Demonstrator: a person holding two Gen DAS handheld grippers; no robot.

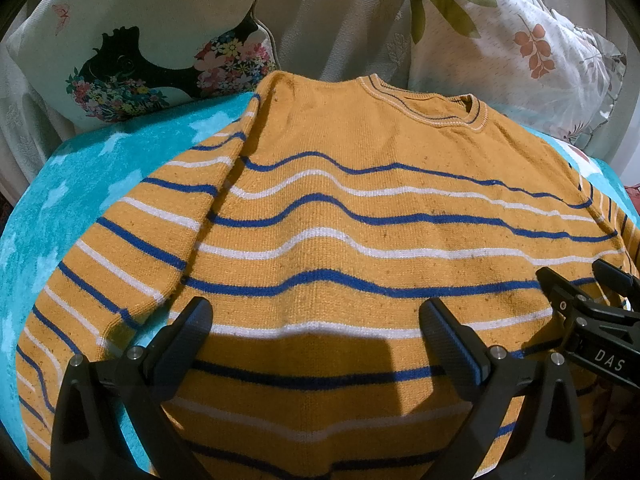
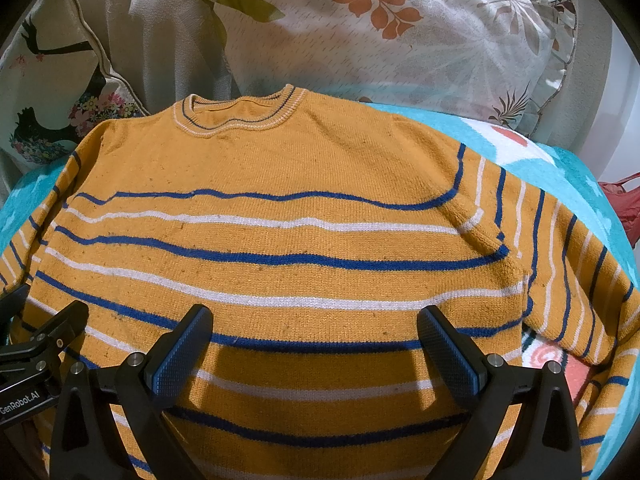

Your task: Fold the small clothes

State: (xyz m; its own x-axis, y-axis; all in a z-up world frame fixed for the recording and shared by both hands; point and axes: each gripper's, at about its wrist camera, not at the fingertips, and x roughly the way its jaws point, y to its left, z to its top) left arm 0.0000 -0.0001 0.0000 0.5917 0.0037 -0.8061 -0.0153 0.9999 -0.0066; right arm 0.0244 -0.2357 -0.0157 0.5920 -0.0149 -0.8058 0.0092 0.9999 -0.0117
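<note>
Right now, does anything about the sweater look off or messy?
Yes. The sweater has dark specks and smudges scattered across its front, and the fabric puckers at the right armpit, bending the stripes. No tears visible.

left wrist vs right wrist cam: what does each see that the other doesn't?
Left wrist only: the sweater's left sleeve laid out full length on the turquoise blanket, and most of the black-and-floral cushion.

Right wrist only: the right sleeve spread out, a coral pattern on the blanket under it, and something red at the edge.

Both: the mustard striped sweater lying flat, collar away from the cameras, the leaf-print pillow behind it, and both grippers, left gripper and right gripper, open above the lower body.
</note>
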